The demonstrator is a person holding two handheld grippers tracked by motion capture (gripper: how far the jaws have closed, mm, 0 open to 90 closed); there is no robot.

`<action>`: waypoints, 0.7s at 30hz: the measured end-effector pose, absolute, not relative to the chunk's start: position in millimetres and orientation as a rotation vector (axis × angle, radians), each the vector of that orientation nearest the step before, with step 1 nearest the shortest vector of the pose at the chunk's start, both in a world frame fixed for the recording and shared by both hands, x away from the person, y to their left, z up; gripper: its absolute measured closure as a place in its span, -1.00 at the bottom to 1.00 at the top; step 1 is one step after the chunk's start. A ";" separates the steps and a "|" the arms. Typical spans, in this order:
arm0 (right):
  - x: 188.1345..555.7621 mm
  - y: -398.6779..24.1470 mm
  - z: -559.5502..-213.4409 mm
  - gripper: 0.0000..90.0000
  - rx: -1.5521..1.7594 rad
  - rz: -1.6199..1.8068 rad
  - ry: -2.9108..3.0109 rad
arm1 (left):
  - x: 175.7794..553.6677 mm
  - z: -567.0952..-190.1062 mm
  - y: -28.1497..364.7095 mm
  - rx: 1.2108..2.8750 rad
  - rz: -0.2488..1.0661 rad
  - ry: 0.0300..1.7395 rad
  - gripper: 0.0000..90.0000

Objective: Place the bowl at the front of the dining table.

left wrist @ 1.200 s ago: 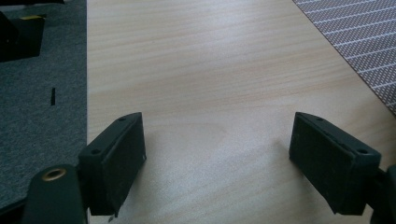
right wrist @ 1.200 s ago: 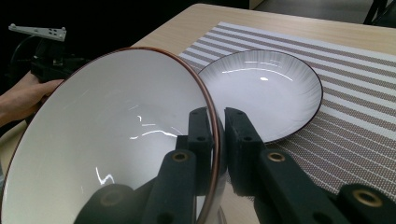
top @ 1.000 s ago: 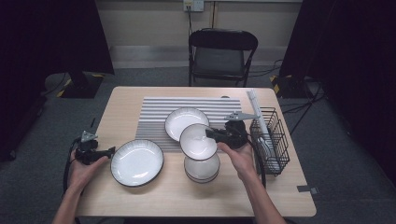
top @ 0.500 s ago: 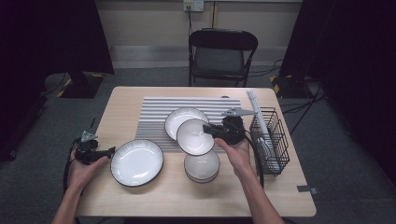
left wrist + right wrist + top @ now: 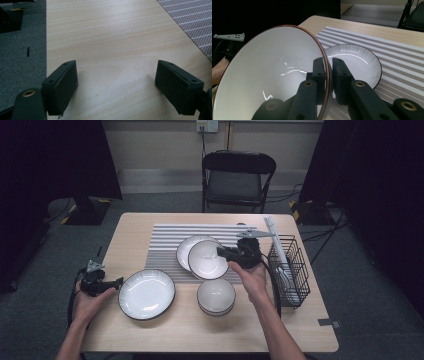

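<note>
My right gripper (image 5: pixel 223 254) is shut on the rim of a white bowl with a brown edge (image 5: pixel 207 261), holding it tilted in the air over the striped mat (image 5: pixel 165 237). In the right gripper view the jaws pinch the bowl (image 5: pixel 274 75) wall, one pad inside and one outside. A small white plate (image 5: pixel 359 62) lies on the mat just beyond. That plate (image 5: pixel 186 249) is partly hidden behind the bowl in the high view. A stack of bowls (image 5: pixel 216 296) stands on the table below my right hand. My left gripper (image 5: pixel 118 282) rests open at the table's left edge, next to a large plate (image 5: pixel 146 293).
A black wire rack (image 5: pixel 292 270) with white ware in it stands at the table's right edge. Bare wood (image 5: pixel 112 37) lies between the left gripper's (image 5: pixel 116 85) jaws, with the mat's corner (image 5: pixel 195 22) at the upper right. A folding chair (image 5: pixel 237 180) stands behind the table.
The right gripper has carried the bowl a little away from the stack and toward the plate on the mat. The left gripper has not moved.
</note>
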State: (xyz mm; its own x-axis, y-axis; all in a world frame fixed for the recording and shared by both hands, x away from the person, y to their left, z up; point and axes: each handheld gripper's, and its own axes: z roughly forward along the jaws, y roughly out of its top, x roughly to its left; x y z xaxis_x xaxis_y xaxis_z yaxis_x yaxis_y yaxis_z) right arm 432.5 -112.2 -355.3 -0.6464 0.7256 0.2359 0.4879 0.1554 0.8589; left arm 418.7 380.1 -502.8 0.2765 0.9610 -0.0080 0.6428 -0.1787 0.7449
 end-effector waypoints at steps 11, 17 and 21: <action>441.8 -106.9 -345.4 0.82 1.192 1.469 2.168 | 418.8 -502.9 380.2 1.907 0.634 1.440 -0.60; 447.4 -102.6 -341.0 0.82 1.197 1.467 2.160 | 418.8 -502.9 380.2 1.907 0.634 1.441 -0.60; 450.7 -100.1 -339.8 0.82 1.192 1.463 2.160 | 418.8 -502.8 380.3 1.908 0.633 1.439 -0.60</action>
State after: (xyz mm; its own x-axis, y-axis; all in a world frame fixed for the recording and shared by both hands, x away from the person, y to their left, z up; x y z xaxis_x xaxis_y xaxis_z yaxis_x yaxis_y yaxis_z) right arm 450.7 -100.1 -339.8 -0.6237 0.7521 0.2128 0.4769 0.1504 0.8660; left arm 418.8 380.3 -502.8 0.2783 0.9605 -0.0085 0.6427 -0.1797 0.7448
